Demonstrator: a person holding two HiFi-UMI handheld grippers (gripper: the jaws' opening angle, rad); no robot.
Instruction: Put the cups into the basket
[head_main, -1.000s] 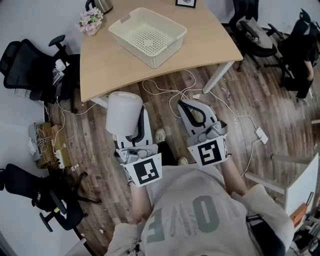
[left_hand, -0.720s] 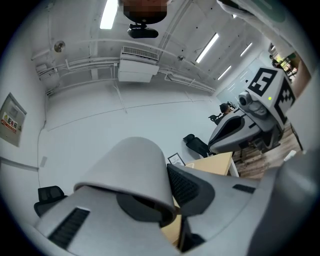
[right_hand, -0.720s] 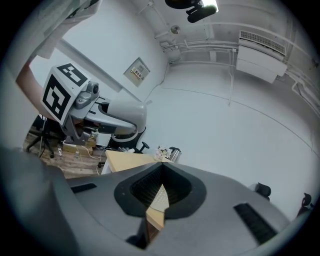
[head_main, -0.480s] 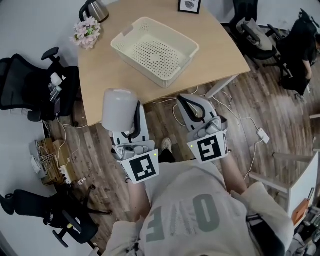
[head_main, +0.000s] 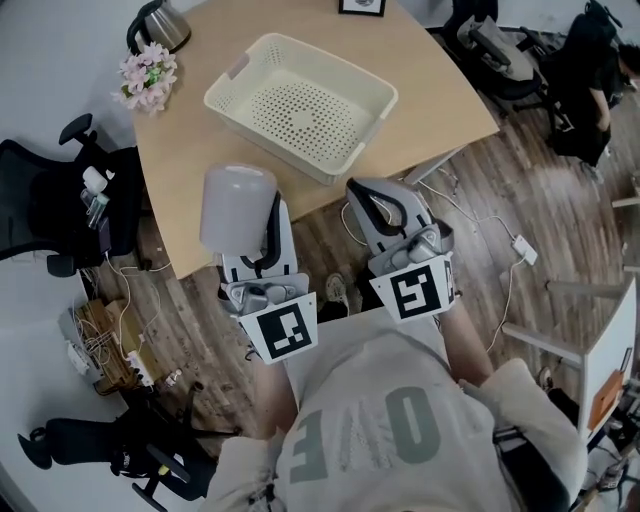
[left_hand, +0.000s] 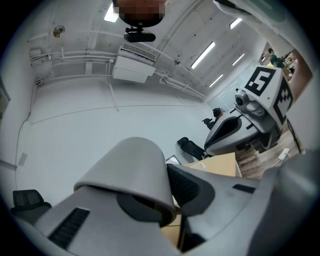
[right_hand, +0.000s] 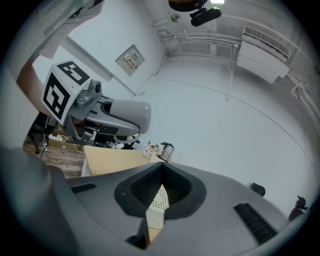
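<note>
Head view: the left gripper (head_main: 263, 216) is clamped on a pale grey cup (head_main: 236, 204), held with its closed base uppermost, over the floor just short of the wooden table (head_main: 185, 140). The cream perforated basket (head_main: 292, 156) sits on that table ahead, with nothing in it. To the right, the right gripper (head_main: 380, 200) has its jaws nearly together, leaving only a slit, and holds nothing. To do this well, carry the cup forward above the basket's near wall, lower it close to the perforated floor, and only then open the jaws. The right gripper should keep clear.
</note>
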